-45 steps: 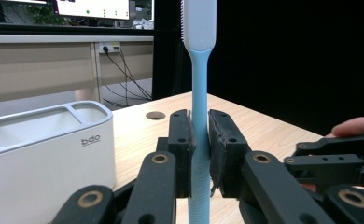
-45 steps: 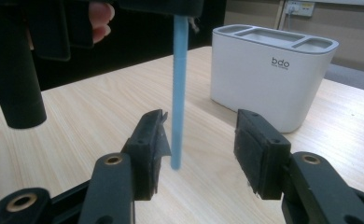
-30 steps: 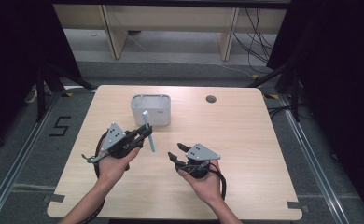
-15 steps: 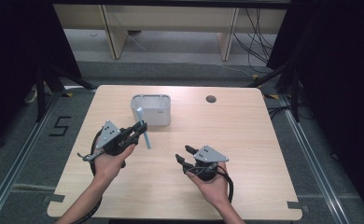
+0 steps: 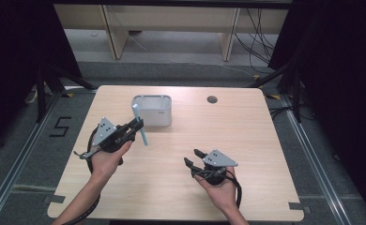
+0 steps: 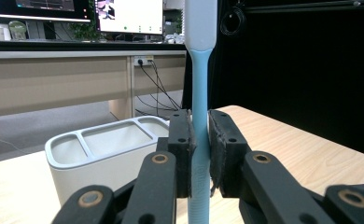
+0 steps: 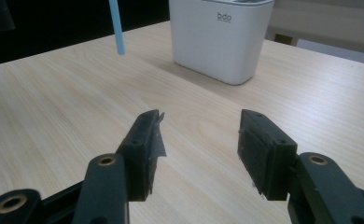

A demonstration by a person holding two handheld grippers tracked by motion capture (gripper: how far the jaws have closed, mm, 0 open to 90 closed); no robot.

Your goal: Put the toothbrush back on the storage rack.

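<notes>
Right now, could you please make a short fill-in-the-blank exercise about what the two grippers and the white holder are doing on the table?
1. The left gripper is shut on a light ____ toothbrush.
2. The white holder stands on the wooden ____.
3. The jaws of the right gripper are ____, with nothing between them.
4. The top of the holder has ____ compartments.

Missing words: blue; table; open; three

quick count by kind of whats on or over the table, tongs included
toothbrush: 1, blue, clamped upright in the left tongs
white holder: 1
tongs: 2, the right tongs open with nothing between
total: 4
</notes>
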